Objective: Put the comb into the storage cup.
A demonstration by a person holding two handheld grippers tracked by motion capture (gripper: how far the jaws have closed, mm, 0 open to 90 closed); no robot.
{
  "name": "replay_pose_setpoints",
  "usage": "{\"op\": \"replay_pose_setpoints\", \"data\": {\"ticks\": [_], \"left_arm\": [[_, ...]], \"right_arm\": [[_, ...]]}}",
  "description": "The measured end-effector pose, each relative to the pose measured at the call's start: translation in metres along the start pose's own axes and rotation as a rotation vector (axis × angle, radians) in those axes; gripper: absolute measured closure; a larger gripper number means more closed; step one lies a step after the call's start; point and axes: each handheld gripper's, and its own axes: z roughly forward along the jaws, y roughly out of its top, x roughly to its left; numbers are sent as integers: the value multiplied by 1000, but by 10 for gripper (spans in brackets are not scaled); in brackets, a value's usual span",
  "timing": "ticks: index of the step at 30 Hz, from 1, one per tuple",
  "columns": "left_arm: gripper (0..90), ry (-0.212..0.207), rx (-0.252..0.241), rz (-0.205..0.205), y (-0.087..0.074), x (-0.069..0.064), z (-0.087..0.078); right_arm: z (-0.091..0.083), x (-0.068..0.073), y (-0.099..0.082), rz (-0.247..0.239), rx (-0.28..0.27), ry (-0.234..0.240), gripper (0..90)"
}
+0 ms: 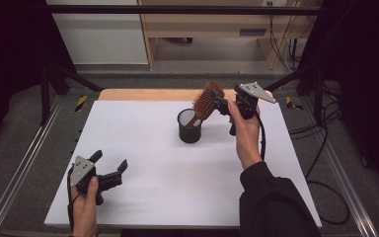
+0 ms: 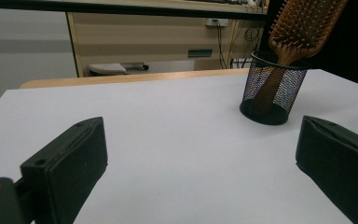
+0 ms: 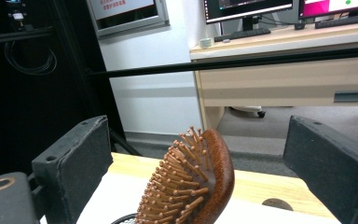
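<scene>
The white rectangular table (image 1: 168,173) with a strip of pale wood along its far edge carries everything, and a person's two forearms come in from its near side, the right one in a dark sleeve (image 1: 271,202); toward the far middle of the table stands a small black wire-mesh cup (image 1: 190,126), upright, well apart from the near edge; in it stands the brown wooden paddle hairbrush (image 1: 207,101), handle down inside the mesh, its bristled head leaning out over the rim toward the right and tilted; the right gripper (image 1: 223,102) is held up in the air just beside that head, its fingers spread wide and released, gripping nothing; in the right gripper view the brush head (image 3: 191,186) rises between the two black pads without touching either; the left gripper (image 1: 109,167) sits low at the near left corner of the table, far from the cup, its fingers likewise spread and empty; in the left gripper view the cup (image 2: 272,93) and brush (image 2: 303,28) show well ahead to the right.
</scene>
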Motion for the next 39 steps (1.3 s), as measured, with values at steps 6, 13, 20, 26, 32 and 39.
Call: {"op": "replay_pose_setpoints", "data": {"ticks": [6,13,20,26,32,39], "left_arm": [[20,0,0,0,0,0,0],[20,0,1,0,0,0,0],[20,1,1,0,0,0,0],[20,1,-1,-1,0,1,0],[20,13,-8,-10,1,5,-3],[19,25,-19,-24,3,10,-9]], "right_arm": [[-4,0,2,-23,-23,-17,71],[-11,0,5,-55,-58,-45,62],[-18,-1,7,-84,-74,-40,48],[-24,-1,8,-93,-77,-33,42],[-32,-4,11,-85,-92,-22,41],[-42,-7,13,-81,-90,-6,29]]}}
